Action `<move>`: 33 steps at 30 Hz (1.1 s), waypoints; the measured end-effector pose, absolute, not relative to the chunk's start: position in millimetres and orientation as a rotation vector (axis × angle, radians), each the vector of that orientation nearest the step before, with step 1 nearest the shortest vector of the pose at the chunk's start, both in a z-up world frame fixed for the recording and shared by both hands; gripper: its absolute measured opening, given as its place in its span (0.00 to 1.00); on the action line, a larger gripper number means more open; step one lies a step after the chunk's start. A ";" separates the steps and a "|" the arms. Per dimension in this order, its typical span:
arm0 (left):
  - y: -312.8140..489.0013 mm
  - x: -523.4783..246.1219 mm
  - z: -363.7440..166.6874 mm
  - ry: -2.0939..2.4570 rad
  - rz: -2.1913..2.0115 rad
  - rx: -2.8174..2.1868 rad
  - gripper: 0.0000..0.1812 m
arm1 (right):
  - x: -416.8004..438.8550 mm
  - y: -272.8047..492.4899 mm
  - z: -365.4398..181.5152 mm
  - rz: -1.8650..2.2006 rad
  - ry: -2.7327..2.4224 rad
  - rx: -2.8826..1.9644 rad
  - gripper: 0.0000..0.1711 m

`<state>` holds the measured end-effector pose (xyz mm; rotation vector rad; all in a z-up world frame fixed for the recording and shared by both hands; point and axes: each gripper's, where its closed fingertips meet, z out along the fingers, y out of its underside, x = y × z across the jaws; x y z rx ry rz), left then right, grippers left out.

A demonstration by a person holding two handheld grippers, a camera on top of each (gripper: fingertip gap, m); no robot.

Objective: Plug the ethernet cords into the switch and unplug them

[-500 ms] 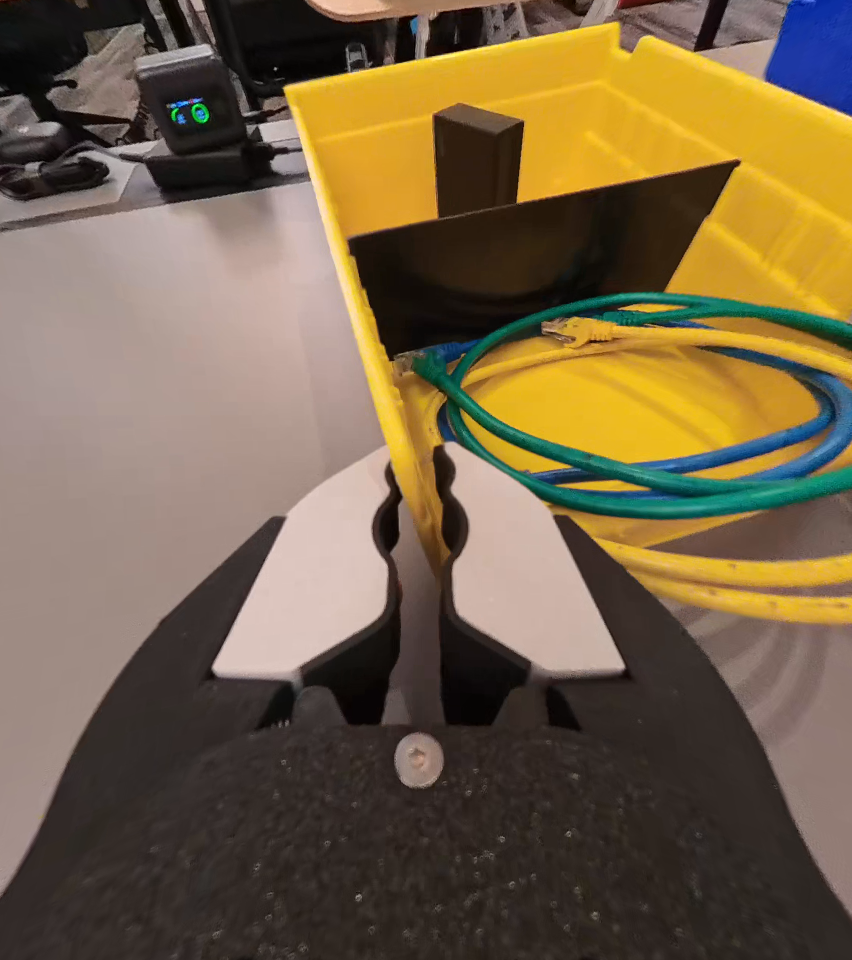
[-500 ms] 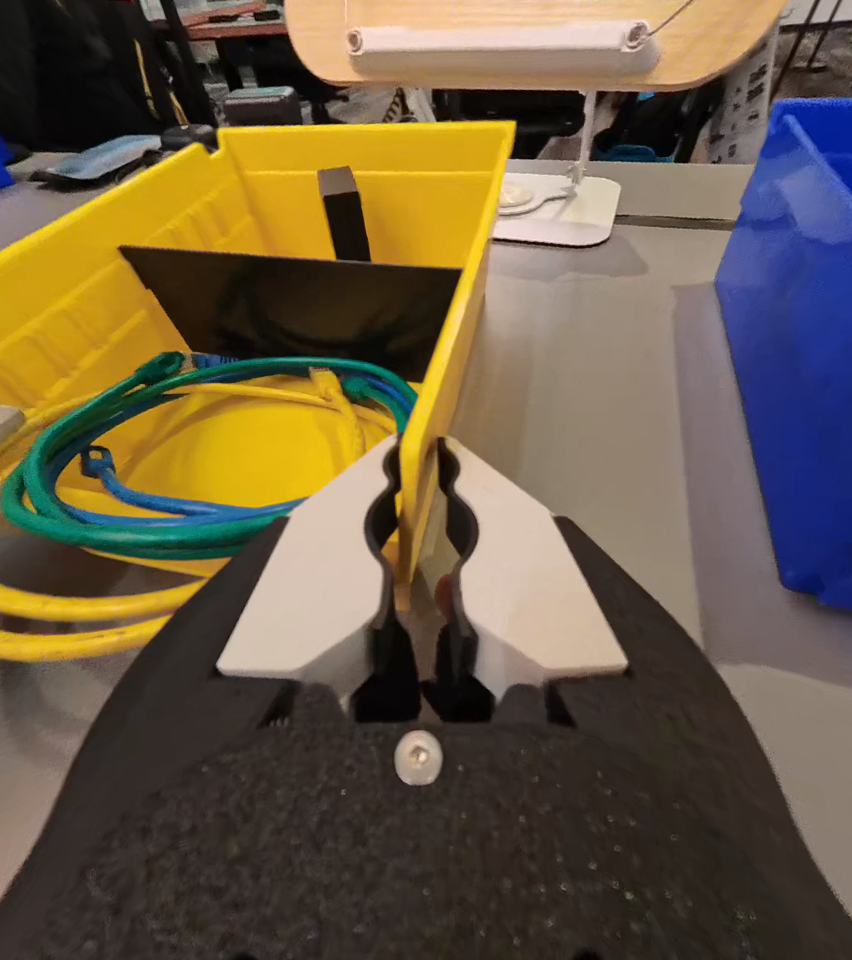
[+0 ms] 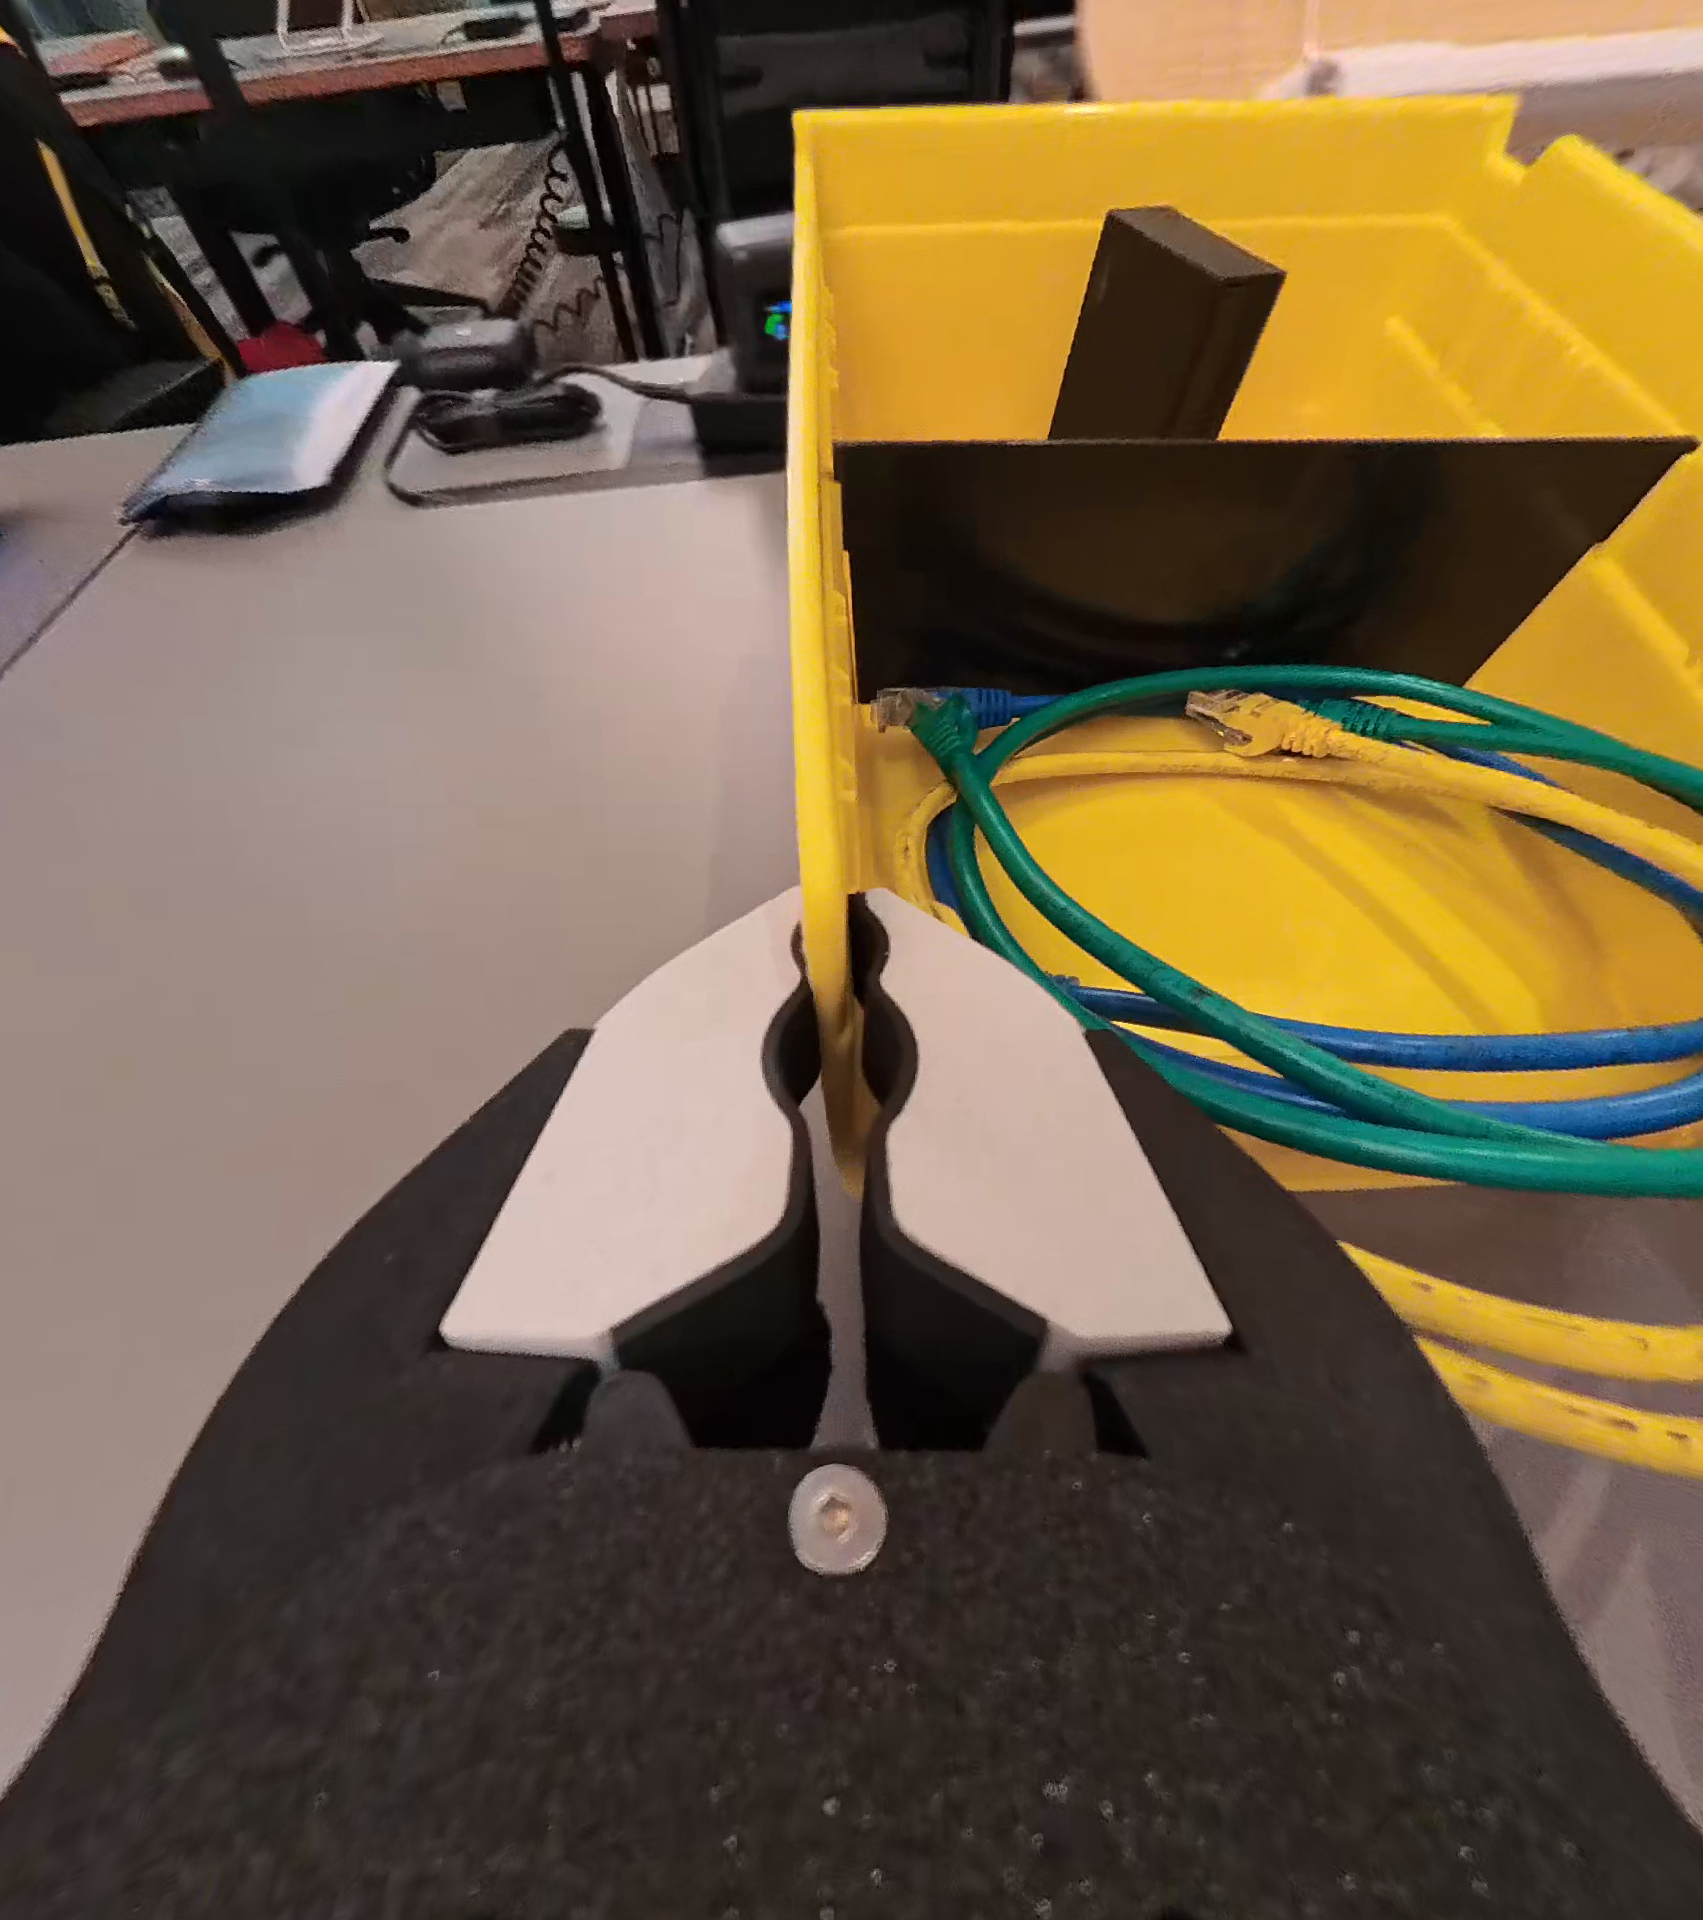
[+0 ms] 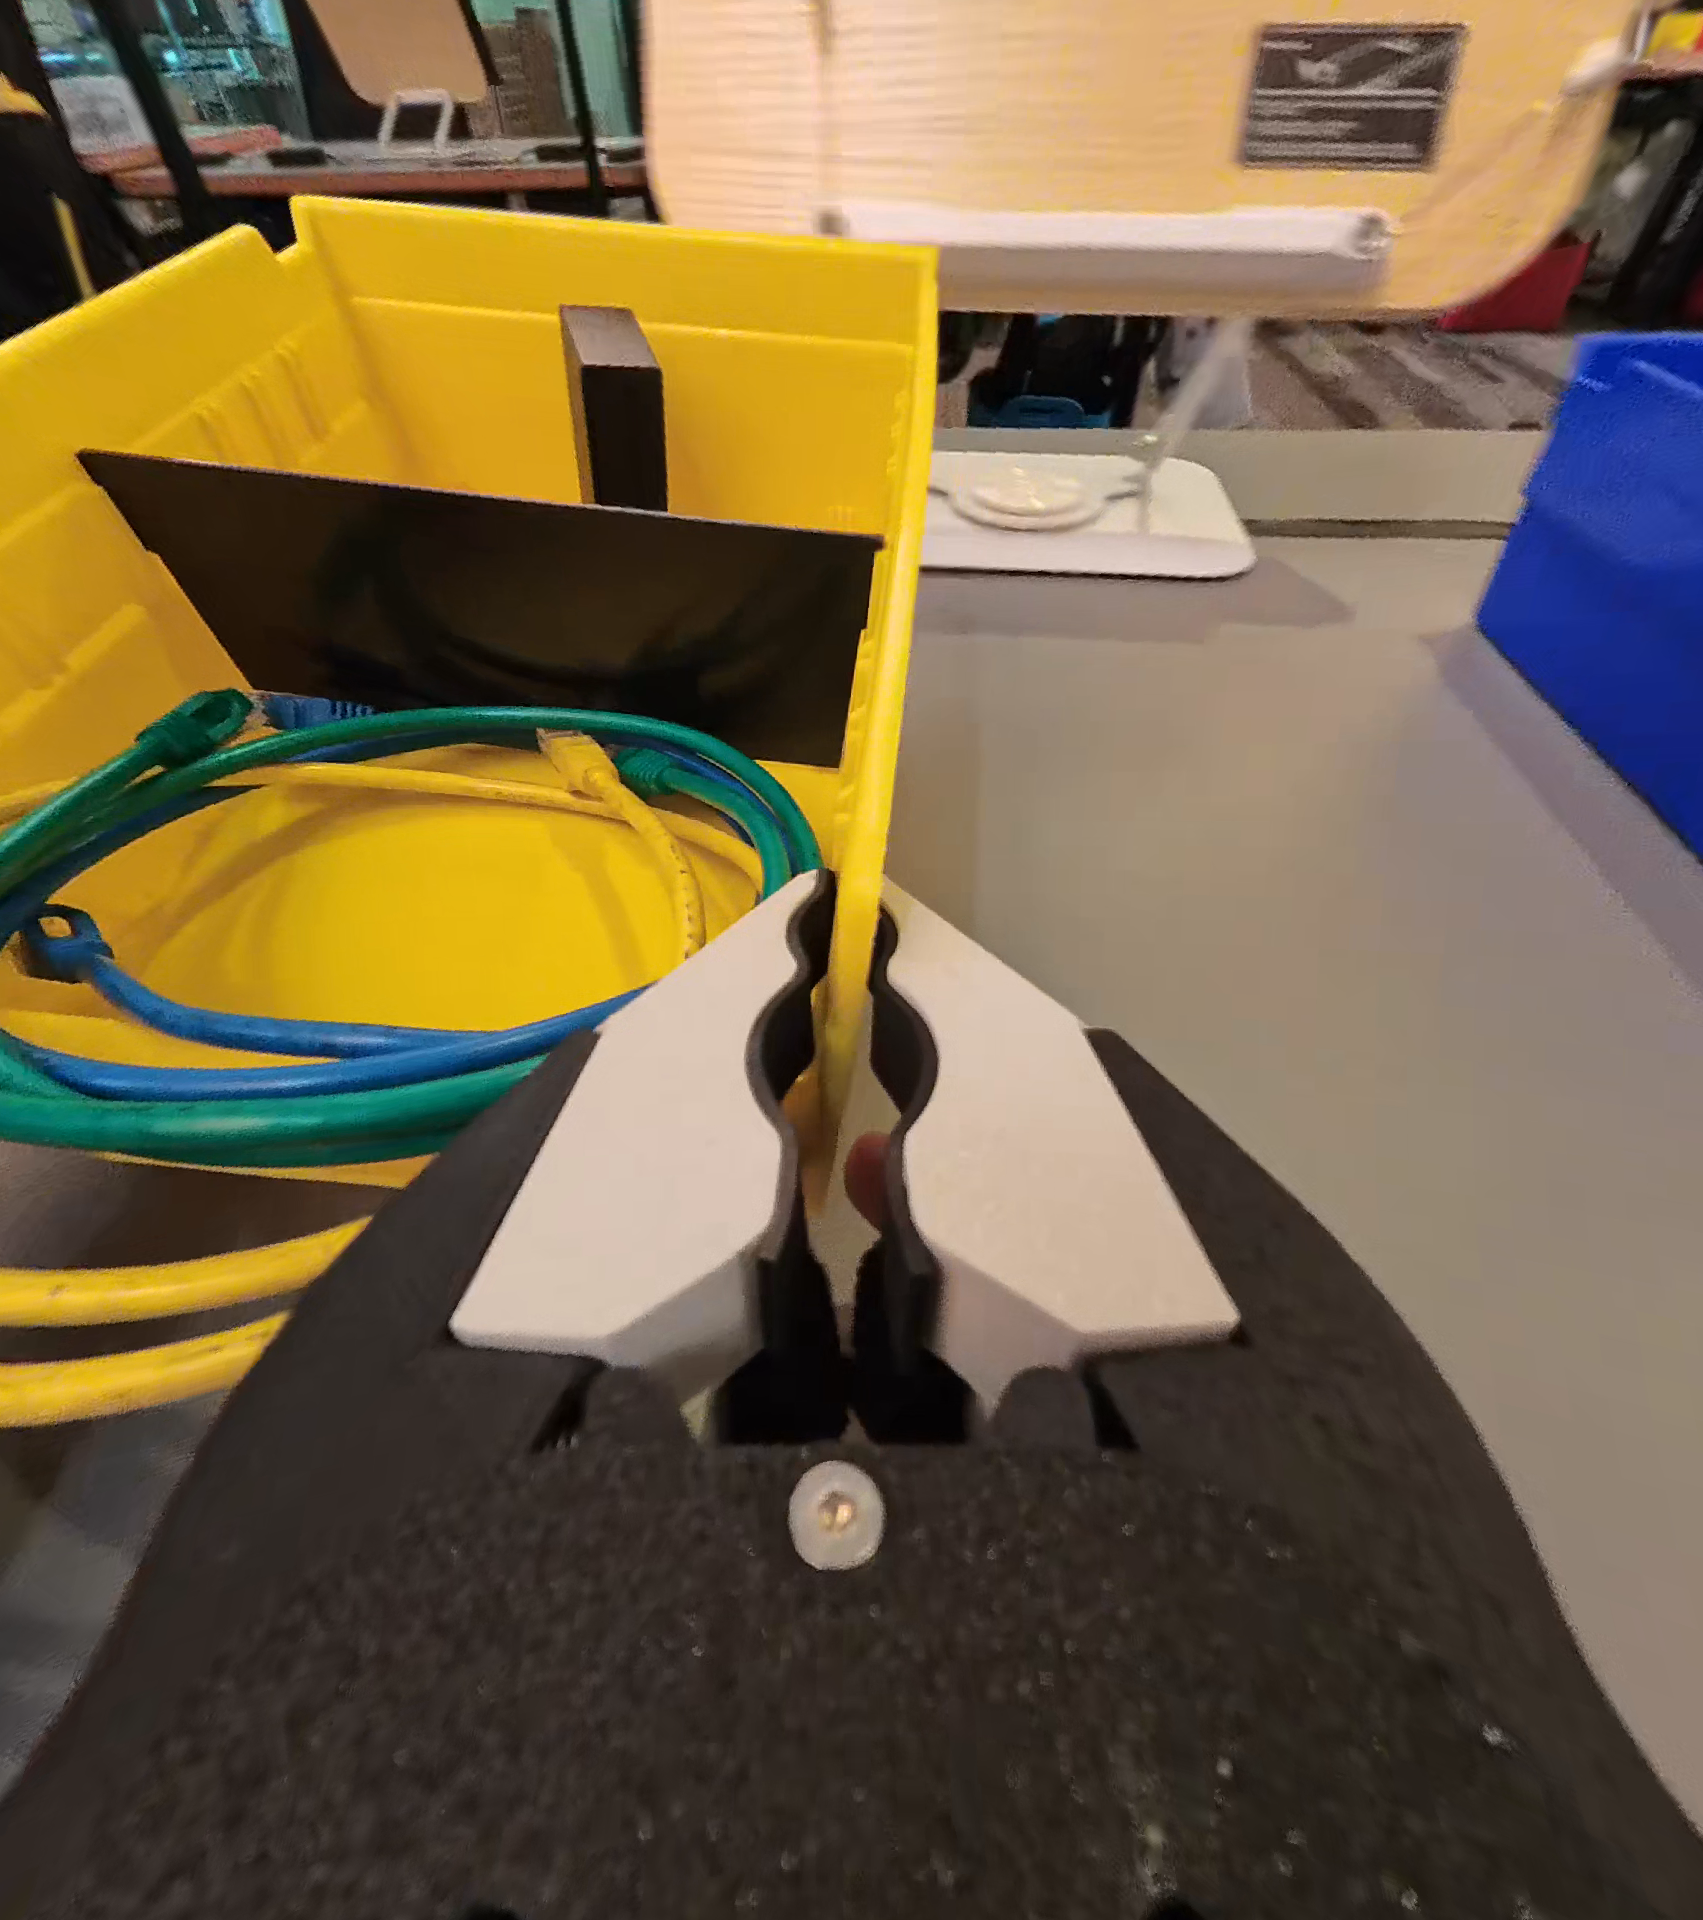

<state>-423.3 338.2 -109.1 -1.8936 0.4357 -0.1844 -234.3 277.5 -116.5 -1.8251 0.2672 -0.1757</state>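
both claws lifted higher, left claw (image 3: 834, 935) and right claw (image 4: 852, 904) clamped on yellow bin (image 3: 1117, 166) walls

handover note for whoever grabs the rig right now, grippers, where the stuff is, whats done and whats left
Left gripper: shut on the yellow bin's left side wall near the front.
Right gripper: shut on the bin's right side wall.
Green cord, blue cord and yellow cord lie coiled in the front compartment, yellow loops spilling out over the front.
Black block, probably the switch, stands behind the black divider.
Done: nothing plugged in.
Left: let go of the bin, plug each cord, then unplug.
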 end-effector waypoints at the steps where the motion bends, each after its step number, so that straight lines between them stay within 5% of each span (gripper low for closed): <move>1: 345.6 -439.7 -108.2 0.433 -0.197 -1.892 0.01 | -251.2 285.1 -115.0 -0.180 0.241 -1.829 0.02; 8: 375.1 -525.3 -115.4 0.448 -0.208 -1.917 0.01 | -337.5 320.3 -122.4 -0.152 0.178 -1.873 0.02; 18: 381.4 -540.0 -132.4 0.372 -0.252 -1.970 0.02 | -358.5 320.1 -124.8 0.056 0.011 -1.884 0.07; 22: 380.7 -549.7 -121.3 0.341 -0.129 -1.932 0.12 | -357.8 282.8 -97.8 0.285 -0.186 -1.788 0.15; 26: 372.1 -557.9 -81.9 0.229 -0.164 -1.839 0.15 | -309.4 242.0 -80.4 0.448 -0.232 -1.761 0.25; 33: 343.5 -547.9 -28.1 0.004 -0.475 -1.647 0.14 | -130.1 186.2 -105.4 0.325 -0.050 -1.827 0.24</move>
